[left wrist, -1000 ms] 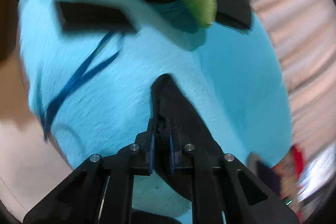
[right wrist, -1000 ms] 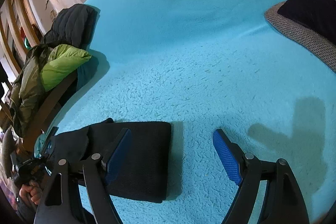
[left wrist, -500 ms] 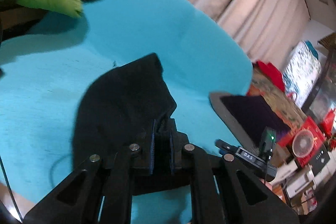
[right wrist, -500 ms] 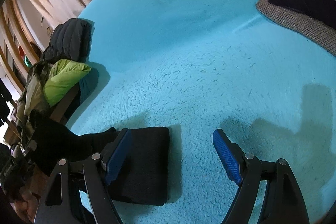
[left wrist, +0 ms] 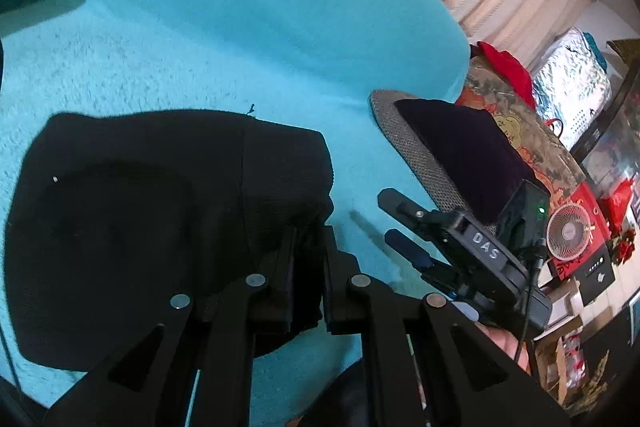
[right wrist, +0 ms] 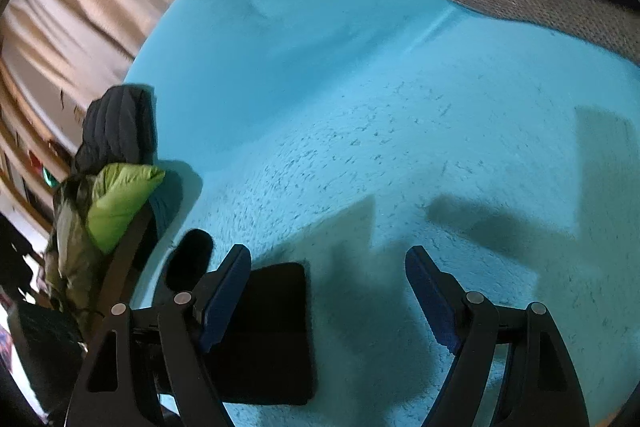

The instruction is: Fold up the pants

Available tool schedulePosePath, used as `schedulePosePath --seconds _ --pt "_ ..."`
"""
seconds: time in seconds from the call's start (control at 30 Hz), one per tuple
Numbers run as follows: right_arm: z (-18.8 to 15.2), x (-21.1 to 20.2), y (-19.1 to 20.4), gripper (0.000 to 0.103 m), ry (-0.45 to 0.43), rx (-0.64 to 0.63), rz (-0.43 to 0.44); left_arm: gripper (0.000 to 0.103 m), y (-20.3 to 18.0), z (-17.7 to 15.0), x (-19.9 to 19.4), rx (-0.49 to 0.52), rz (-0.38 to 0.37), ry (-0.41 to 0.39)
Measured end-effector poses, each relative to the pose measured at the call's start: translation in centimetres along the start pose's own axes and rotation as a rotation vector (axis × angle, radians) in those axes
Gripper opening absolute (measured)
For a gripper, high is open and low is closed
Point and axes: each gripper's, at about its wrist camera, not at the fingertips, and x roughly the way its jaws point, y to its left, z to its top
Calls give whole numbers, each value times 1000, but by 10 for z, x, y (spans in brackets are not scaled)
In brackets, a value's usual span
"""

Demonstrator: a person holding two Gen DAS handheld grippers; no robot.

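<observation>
The left gripper (left wrist: 306,267), low centre in its own view, has its jaws pinched nearly together on a bunched edge of the black pants (left wrist: 132,223). The pants spread left and up from that pinch as a compact dark bundle on the turquoise blanket (left wrist: 248,19), with a layered edge showing near the grip.

The right gripper (right wrist: 328,295) hangs with its jaws spread wide and nothing between them, just right of the pants' squared end (right wrist: 272,331) at lower left of its view. A grey-edged cushion (right wrist: 540,3) sits upper right, jackets (right wrist: 116,203) at far left.

Judging by the small, stacked shape, the folding looks mostly done; what seems left is laying down the held edge, releasing it and squaring it.
</observation>
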Motion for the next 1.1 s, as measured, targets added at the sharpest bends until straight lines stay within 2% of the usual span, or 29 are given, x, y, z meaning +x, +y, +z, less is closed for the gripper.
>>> schedulePosePath --seconds 0.27,0.33,0.4,0.47,0.53,0.6,0.67,0.73,0.8,0.83,0.9,0.97,1.03,1.1 --pt "2 4 -4 82 9 19 5 8 -1 -14 34 -19 18 71" --pt "1 4 -2 82 9 11 2 8 -2 -19 37 -3 15 64" --pt "0 3 -2 82 8 5 0 14 -4 -22 36 11 -11 61" --pt "0 4 -1 82 9 -2 -4 35 -4 -25 32 14 -69 64" --pt "-1 3 1 82 8 -15 -9 44 -7 -26 22 29 -140 75" --pt "-2 0 3 82 -5 -29 -19 44 -8 -28 3 60 -188 73" --pt "-3 -3 7 82 -23 -51 -18 44 0 -28 -22 75 -192 29" --pt "-5 -6 13 82 -38 -81 -6 44 18 -25 -53 60 -143 -49" --pt "-7 -8 22 82 -40 -128 24 44 43 -21 -79 -8 -91 -131" --pt "-9 -10 26 82 -39 -149 35 44 57 -20 -89 -49 -69 -162" --pt "-17 -15 45 81 -15 -261 137 35 78 -19 -100 -121 -24 -209" --pt "-29 -14 64 76 71 -344 255 15 92 -19 -98 -174 13 -209" --pt "-41 -9 77 60 144 -404 285 6 93 -20 -87 -183 24 -186" --pt "-55 5 91 36 245 -477 250 3 92 -19 -76 -166 46 -164"
